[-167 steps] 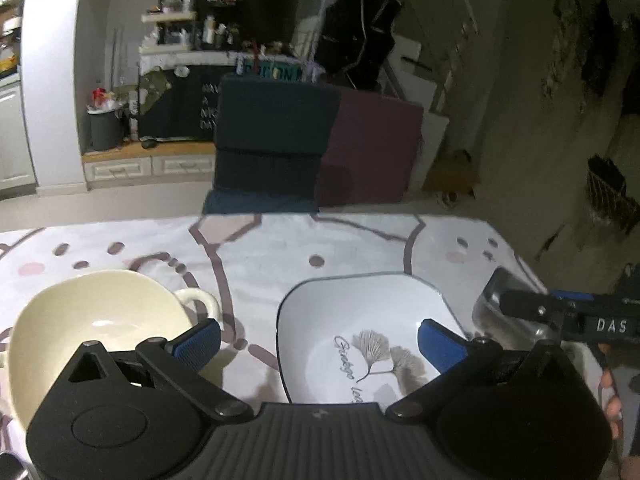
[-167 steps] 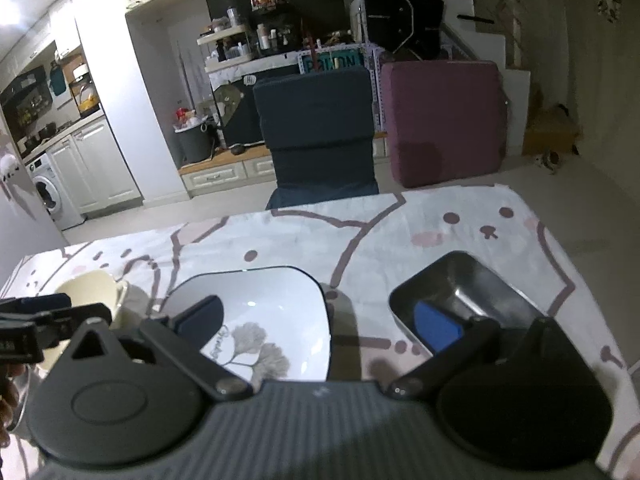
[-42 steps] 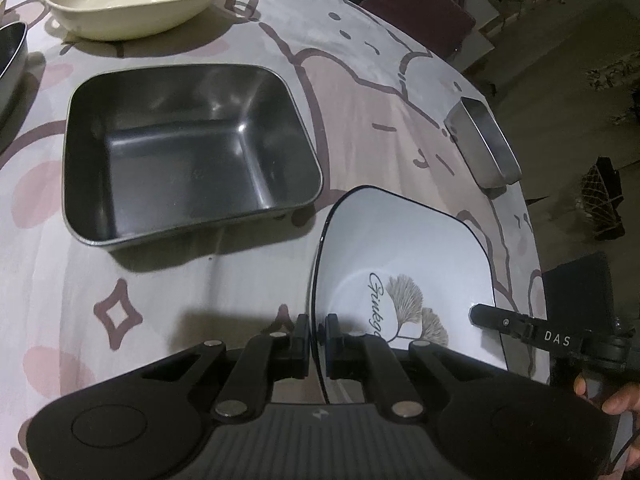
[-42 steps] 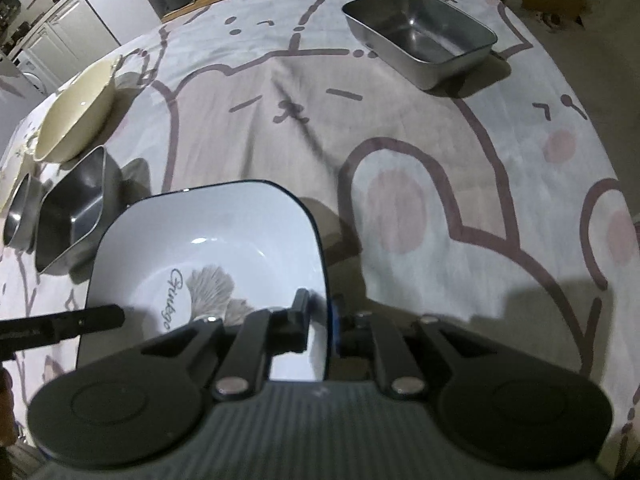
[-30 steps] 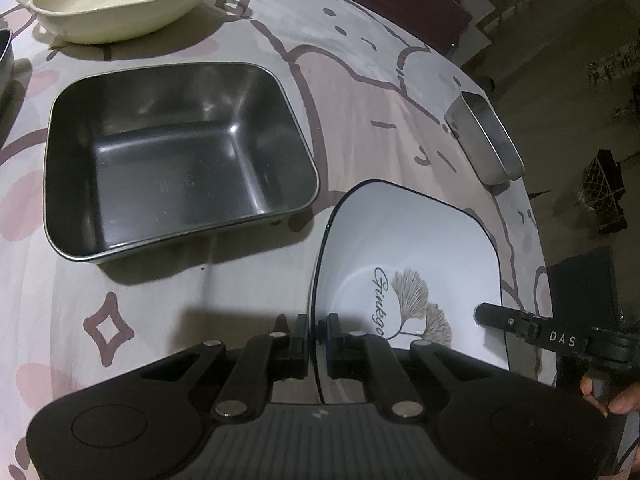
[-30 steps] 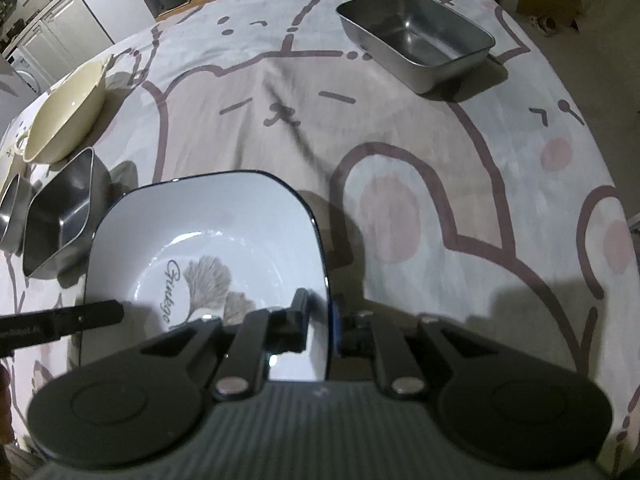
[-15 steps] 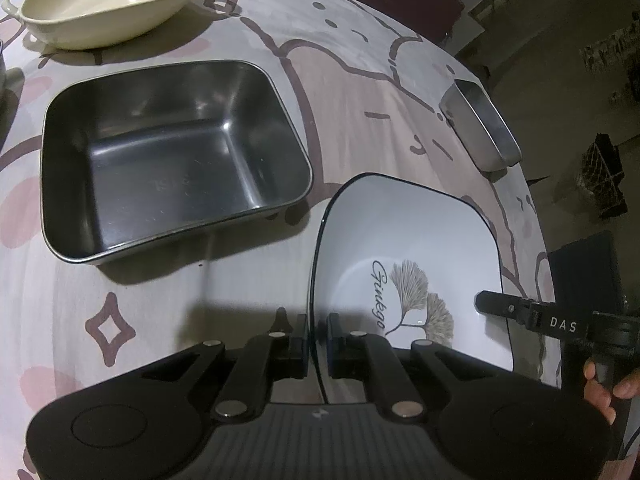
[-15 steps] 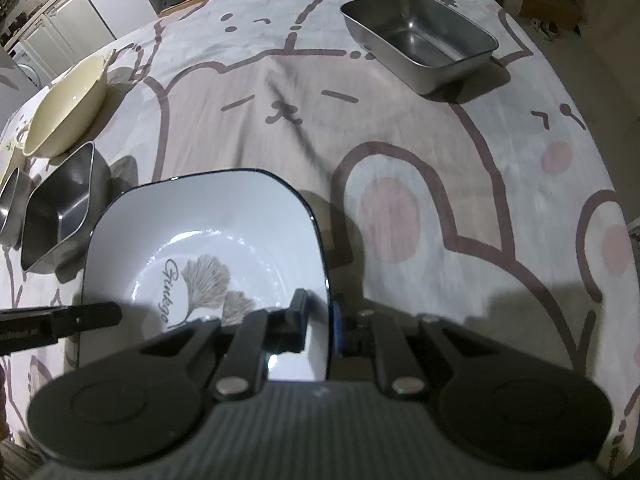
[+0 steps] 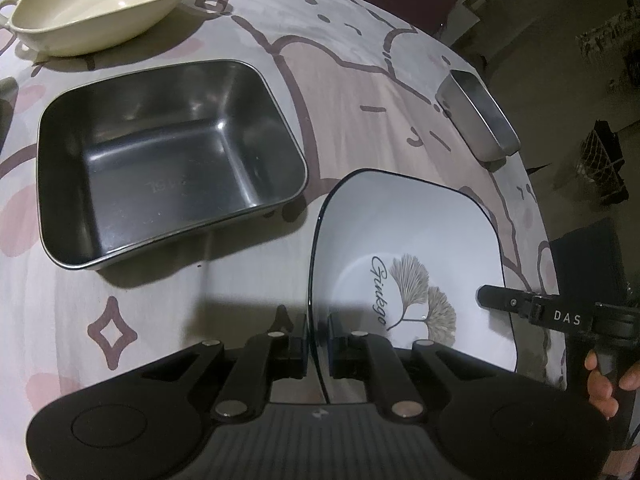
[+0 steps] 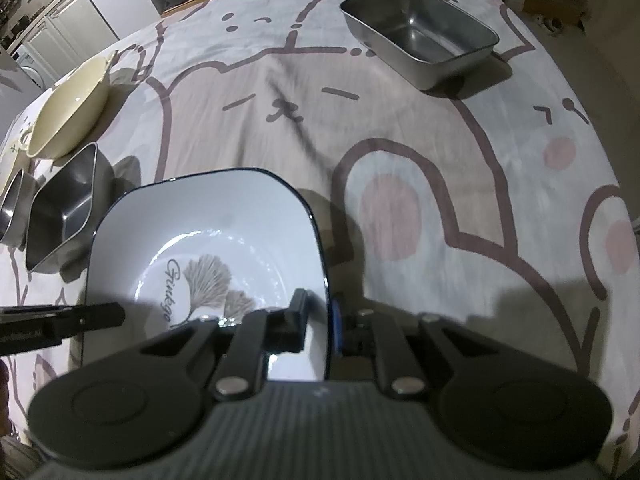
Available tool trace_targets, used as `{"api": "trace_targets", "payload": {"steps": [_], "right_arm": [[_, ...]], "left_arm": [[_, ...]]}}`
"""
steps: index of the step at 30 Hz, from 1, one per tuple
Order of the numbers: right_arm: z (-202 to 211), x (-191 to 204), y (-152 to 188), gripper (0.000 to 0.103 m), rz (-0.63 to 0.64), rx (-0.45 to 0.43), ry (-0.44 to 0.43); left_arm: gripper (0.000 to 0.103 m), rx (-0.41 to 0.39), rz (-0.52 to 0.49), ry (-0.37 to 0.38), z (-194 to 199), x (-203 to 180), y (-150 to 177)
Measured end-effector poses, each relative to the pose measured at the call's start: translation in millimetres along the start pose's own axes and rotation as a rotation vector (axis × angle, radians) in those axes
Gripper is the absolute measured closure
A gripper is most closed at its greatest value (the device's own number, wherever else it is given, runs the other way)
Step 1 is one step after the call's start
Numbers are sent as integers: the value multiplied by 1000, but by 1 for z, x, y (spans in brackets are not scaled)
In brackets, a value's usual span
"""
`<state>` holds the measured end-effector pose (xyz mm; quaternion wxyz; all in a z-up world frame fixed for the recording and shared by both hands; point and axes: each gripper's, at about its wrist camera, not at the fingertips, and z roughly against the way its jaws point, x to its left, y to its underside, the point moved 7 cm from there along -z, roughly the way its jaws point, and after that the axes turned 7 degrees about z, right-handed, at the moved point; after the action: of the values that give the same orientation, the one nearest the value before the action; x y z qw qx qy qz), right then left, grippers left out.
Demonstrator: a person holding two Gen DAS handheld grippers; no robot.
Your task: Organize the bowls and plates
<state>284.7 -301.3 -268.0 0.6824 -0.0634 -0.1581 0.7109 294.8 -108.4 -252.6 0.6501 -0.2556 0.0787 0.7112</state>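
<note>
Gripped from both sides: left gripper (image 9: pixel 317 343) clamped on the left rim of the plate (image 9: pixel 404 248), right gripper (image 10: pixel 320 322) clamped on its right rim (image 10: pixel 324 280), one finger above and one below the edge in each case. Held near the front edge of the table (image 9: pixel 360 92), whether lifted or resting could not be told; white, square, dark-rimmed, printed with a ginkgo leaf and script. Seen from the left wrist: a steel pan (image 9: pixel 168 160) just left of the plate and slightly farther, a cream bowl (image 9: pixel 104 8) with handles beyond that at far left, a smaller steel tray (image 9: pixel 480 120) at far right near the table edge. Seen from the right wrist: the same tray (image 10: pixel 420 40) far right, the pan (image 10: pixel 64 216) left of the plate, the bowl (image 10: pixel 68 116) farther left. Covered throughout in a cartoon-print cloth (image 10: pixel 400 140).
</note>
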Motion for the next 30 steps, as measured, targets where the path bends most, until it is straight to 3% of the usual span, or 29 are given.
{"api": "trace_targets", "payload": {"steps": [6,13,15,17,21,23,26,29,30], "right_arm": [[0,-1,3,76,-2,10,4],[2,-1,6,76,-2,13,3],[3,-1,6,76,0,13,0],[5,0,7,73,2,12,-4],[12,3,9,58,20,-8,-27],[17,5,10,36,42,-28,-21],[27,5,12,13,63,-58,5],[38,1,13,0,75,-98,39],[43,0,13,0,78,-118,53]], "left_arm": [[84,5,-8,-3,2,-3,1],[82,4,-7,-13,4,0,3],[76,4,-4,-16,5,1,4],[60,4,-3,-18,7,2,5],[39,-10,-16,-16,15,0,7],[25,-23,-33,-6,24,-4,8],[6,-70,-70,-6,42,-9,7],[0,-130,-104,-7,65,-13,3],[0,-151,-113,-13,72,-14,1]]}}
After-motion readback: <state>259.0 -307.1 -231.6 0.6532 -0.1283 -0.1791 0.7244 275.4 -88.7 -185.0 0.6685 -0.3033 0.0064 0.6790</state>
